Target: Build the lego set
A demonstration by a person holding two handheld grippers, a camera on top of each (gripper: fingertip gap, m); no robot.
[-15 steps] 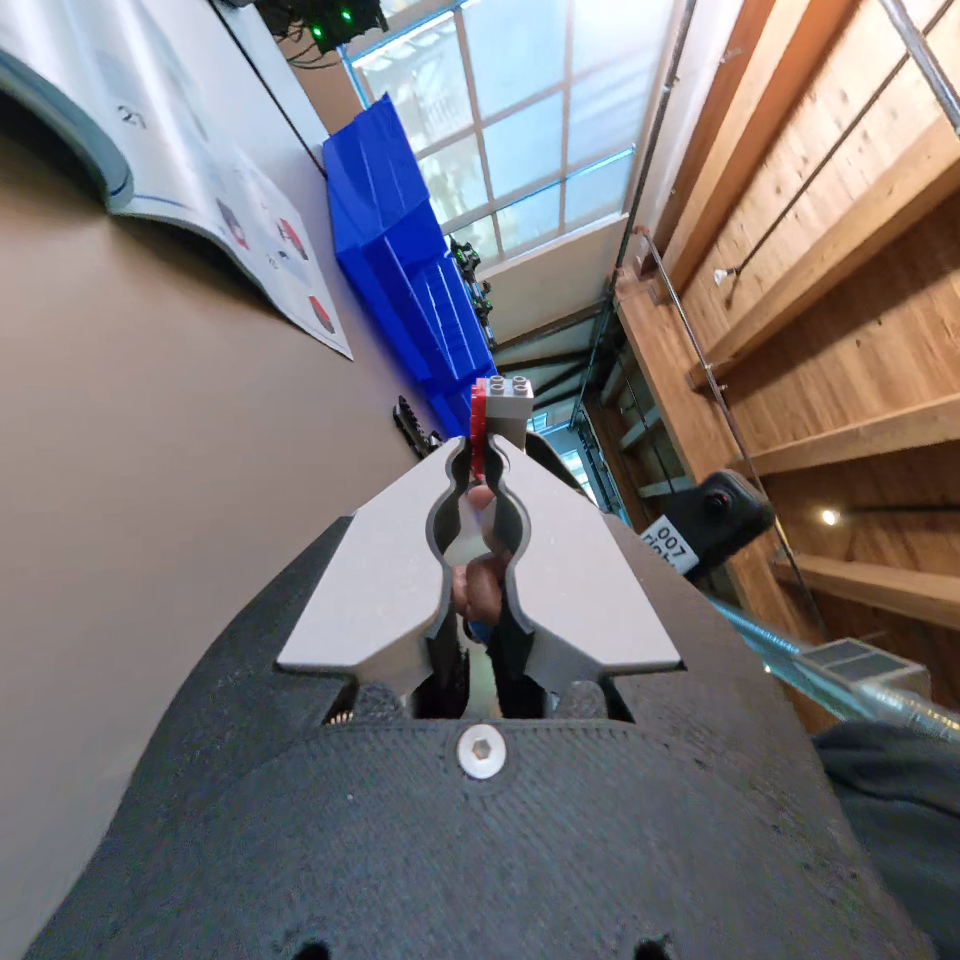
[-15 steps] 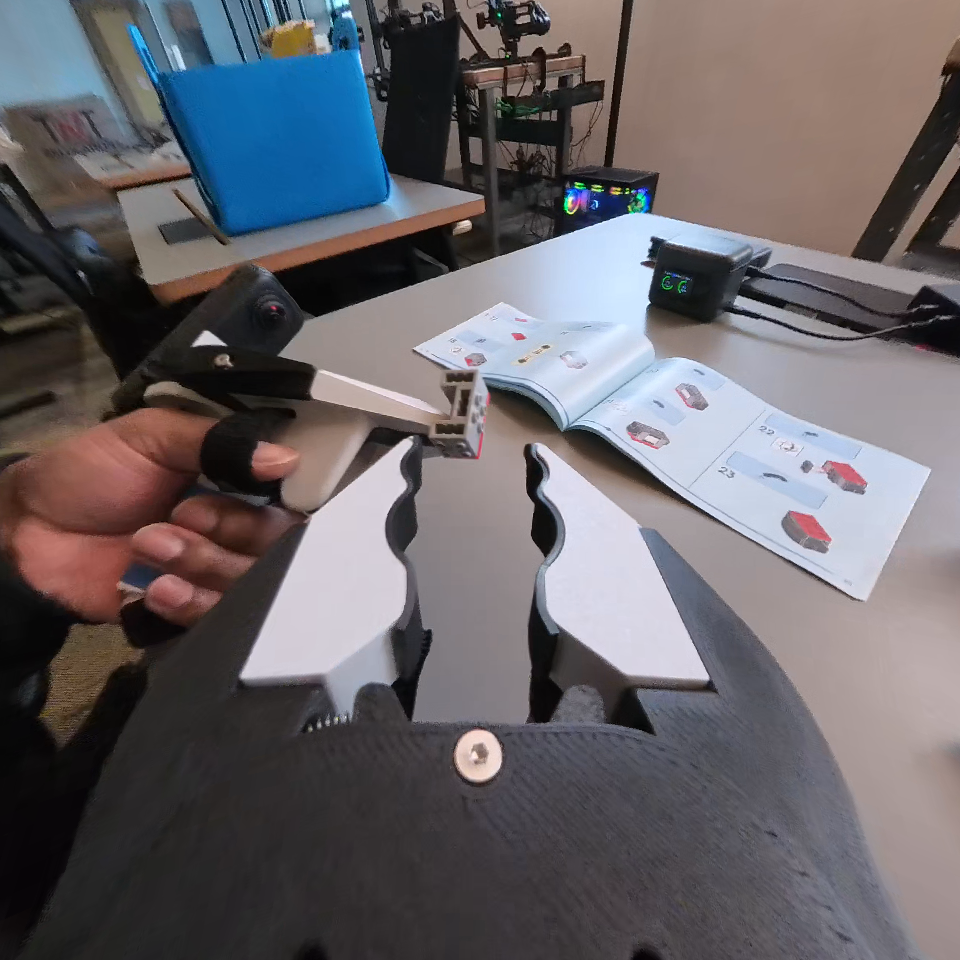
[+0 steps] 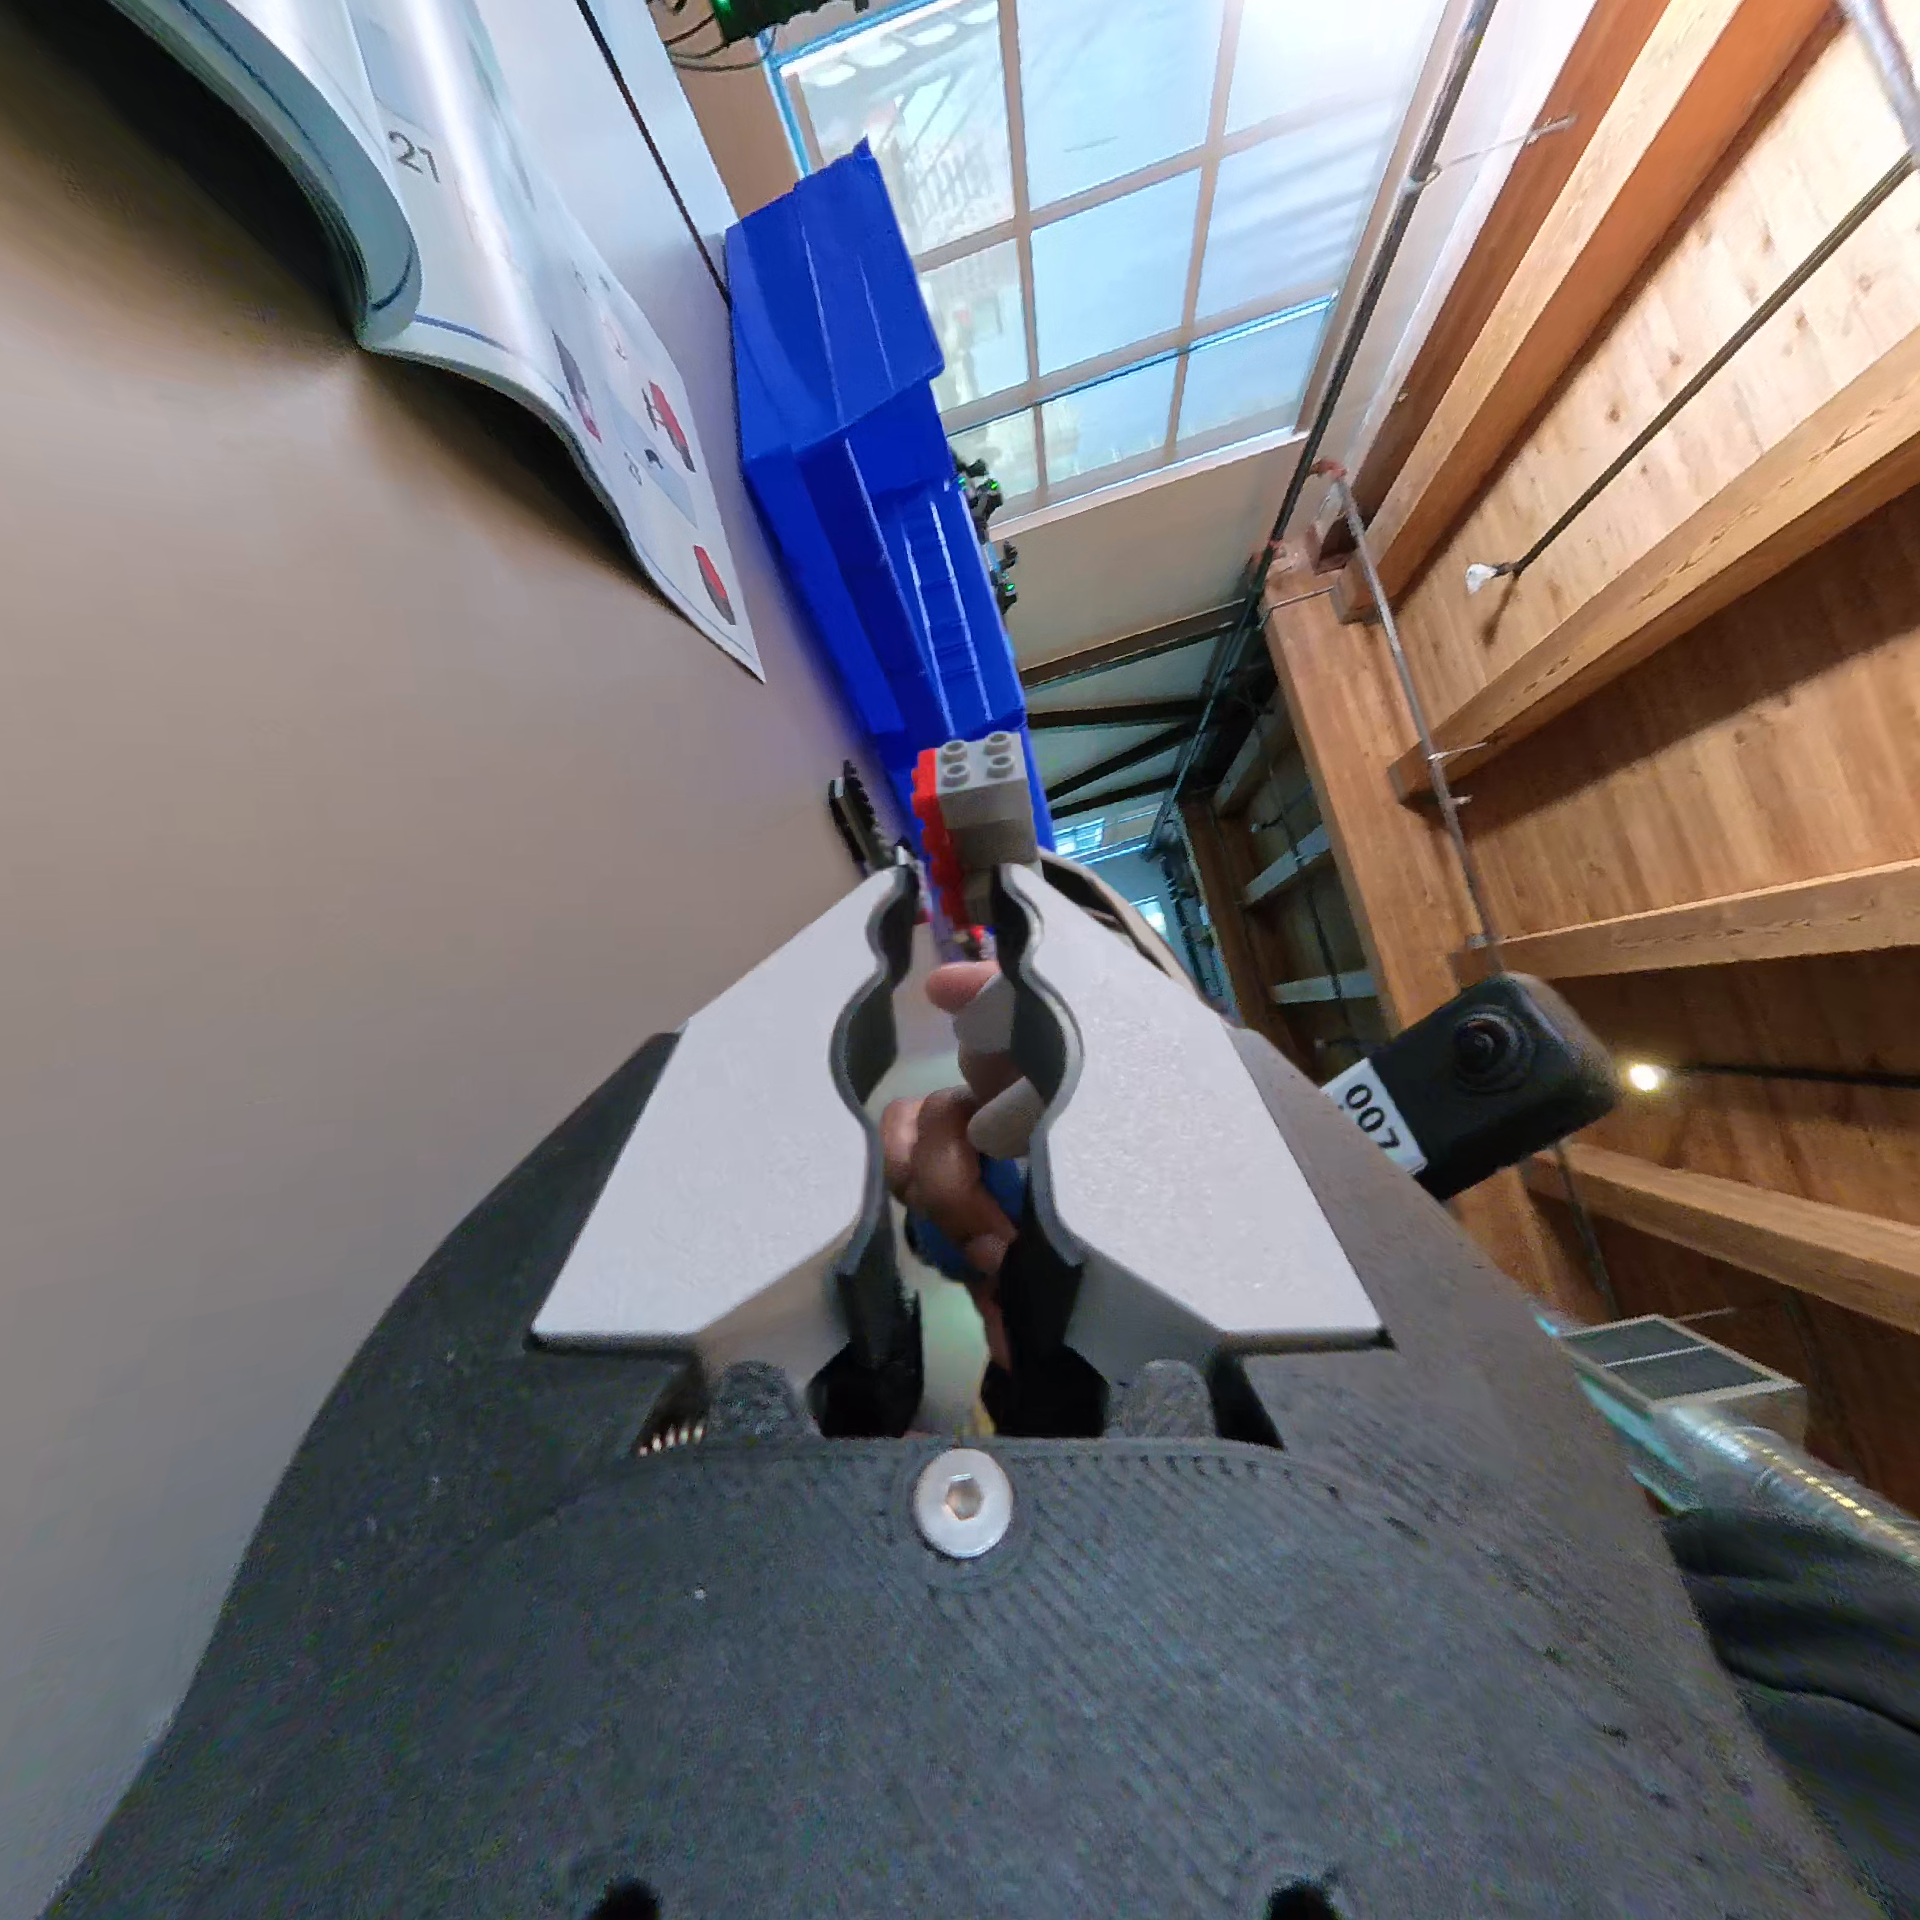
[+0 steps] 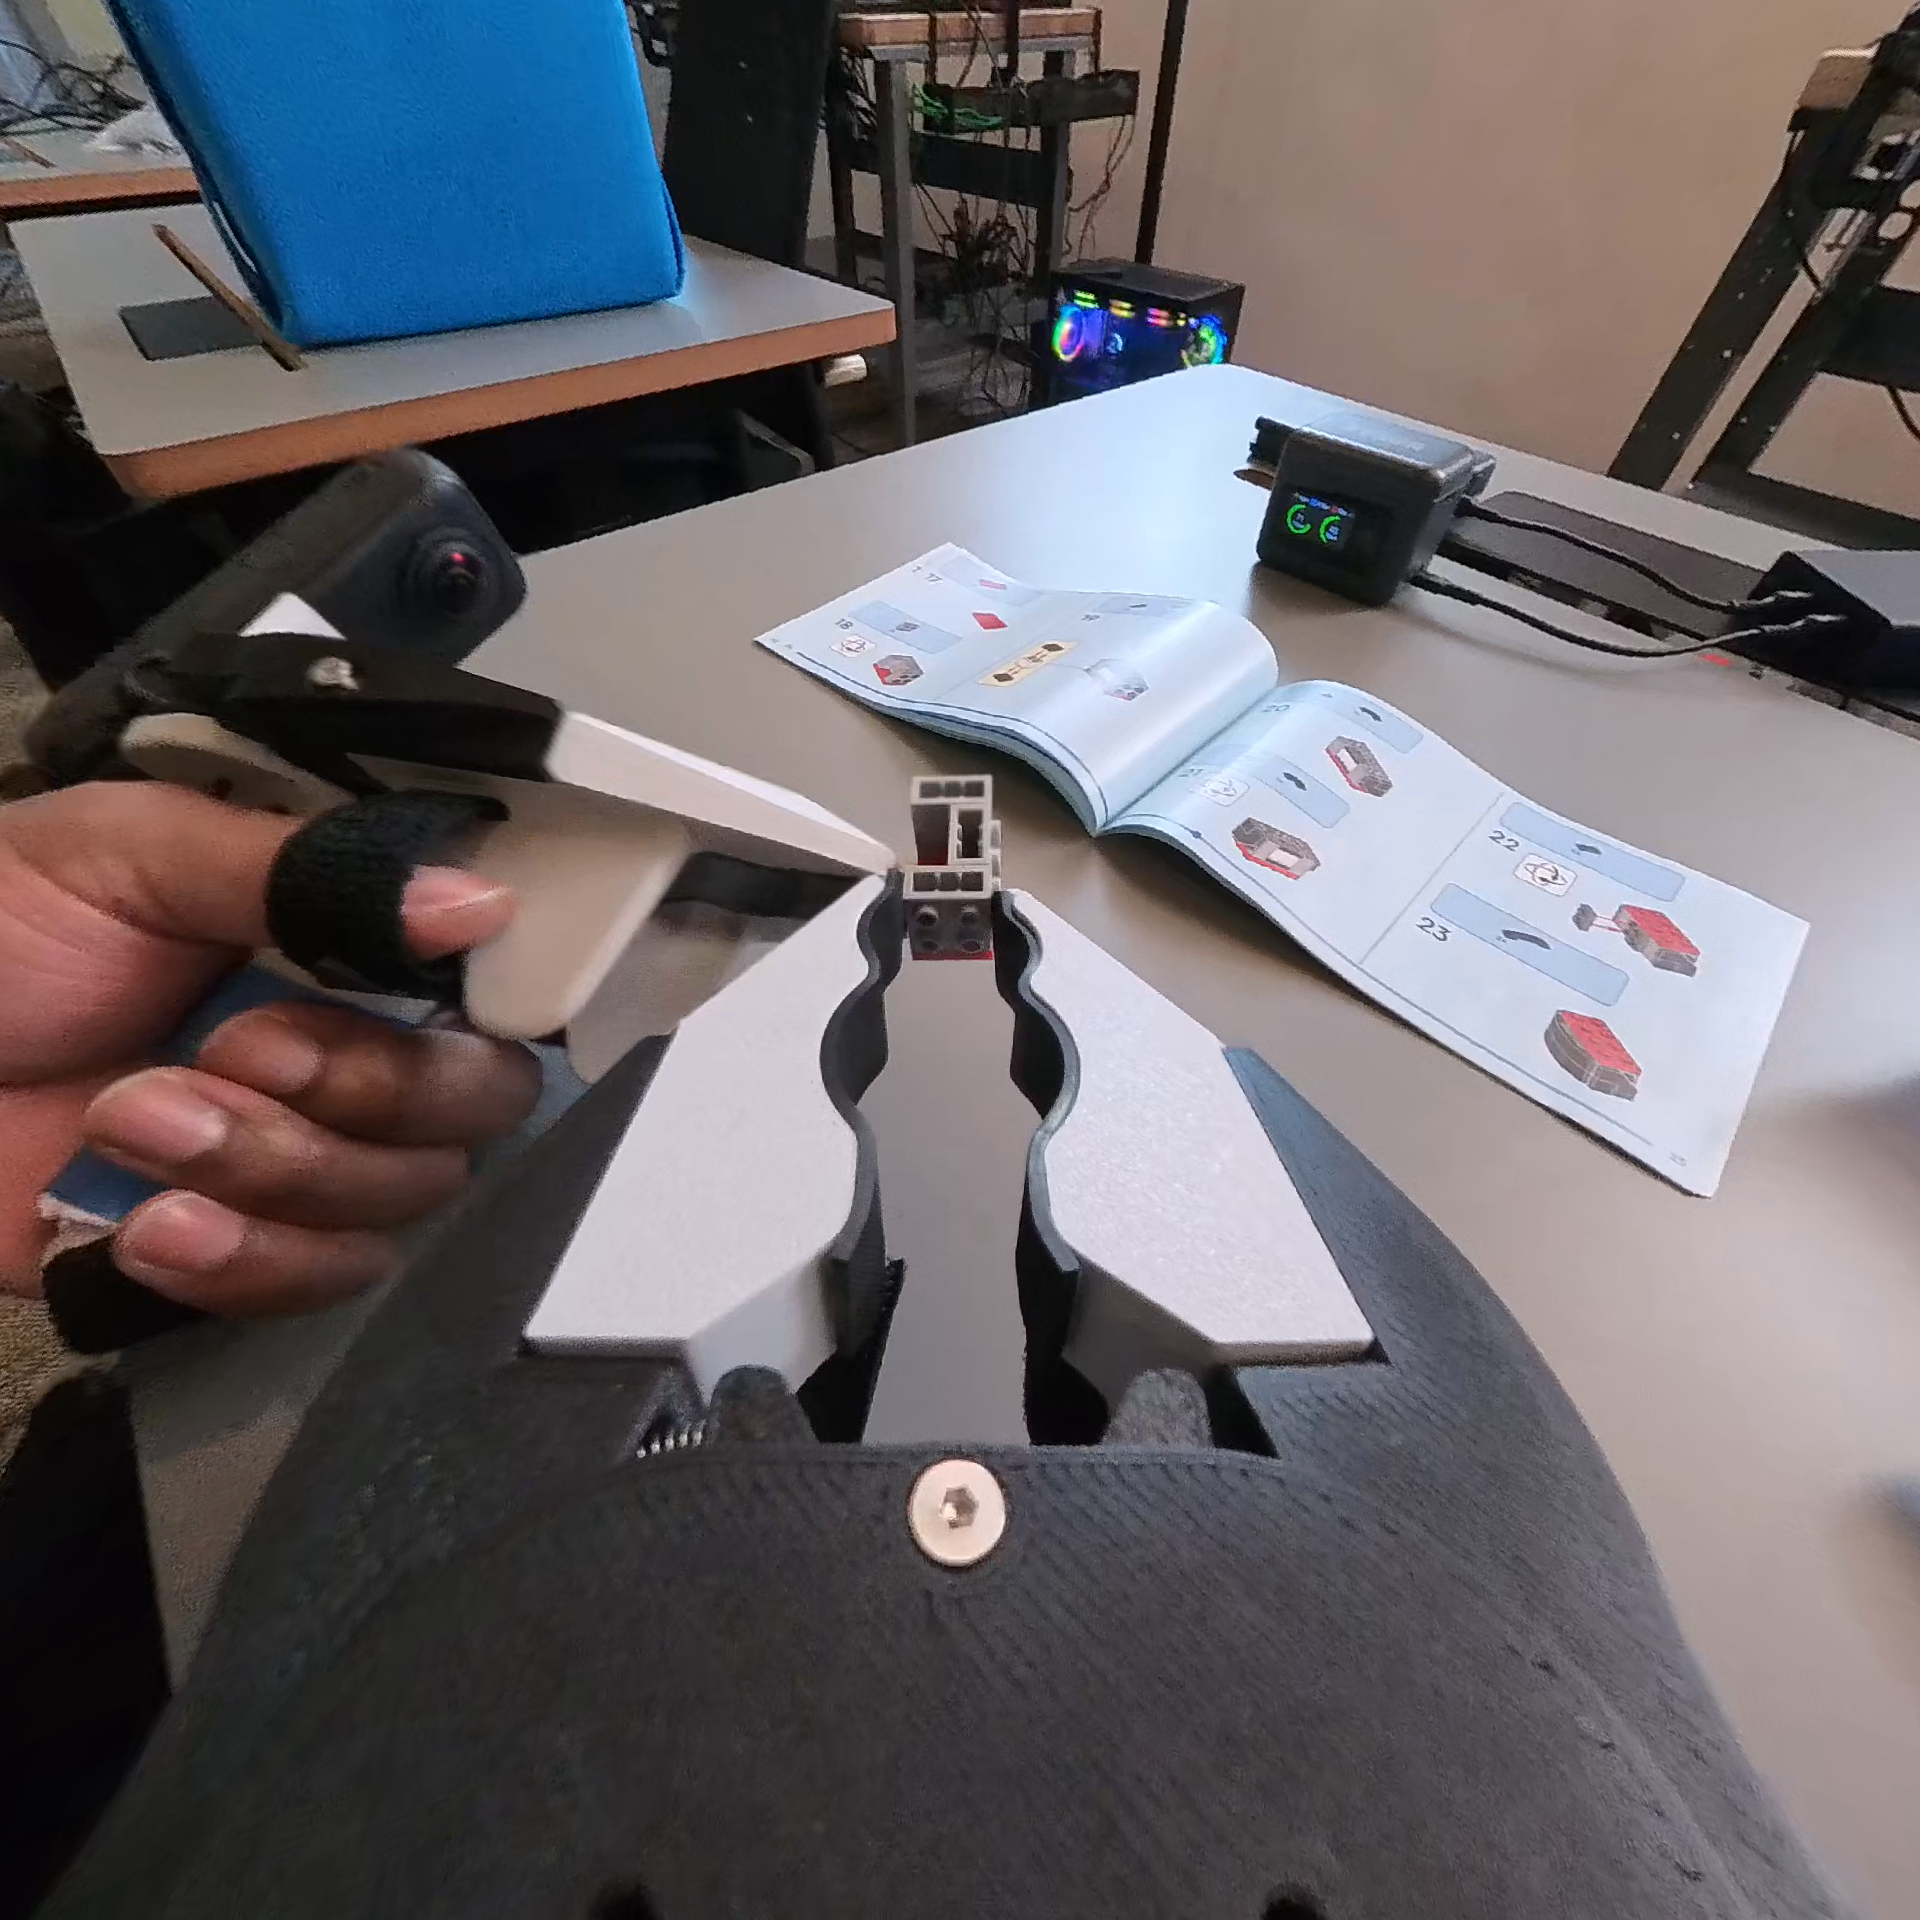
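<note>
A small grey and red lego assembly (image 4: 951, 883) is held in the air above the grey table (image 4: 1558, 1403). My right gripper (image 4: 948, 920) is shut on its lower grey block, and a grey part stands up above the tips. My left gripper (image 4: 883, 862) comes in from the left, held by a hand (image 4: 208, 1039), with its tips against the same assembly. In the left wrist view, my left gripper (image 3: 961, 888) is shut on the assembly (image 3: 977, 805), whose studded grey block and red plate stick out past the tips.
An open instruction booklet (image 4: 1299, 831) lies on the table to the right; it also shows in the left wrist view (image 3: 520, 312). A black device with a lit screen (image 4: 1351, 520) and cables sit at the far right. A blue bin (image 4: 416, 156) stands on another table. Only a small space, under 4 cm, lies between the two pairs of fingers.
My right gripper was open beside the assembly; its fingers have now closed on it. The left gripper still holds the assembly and has shifted slightly right.
</note>
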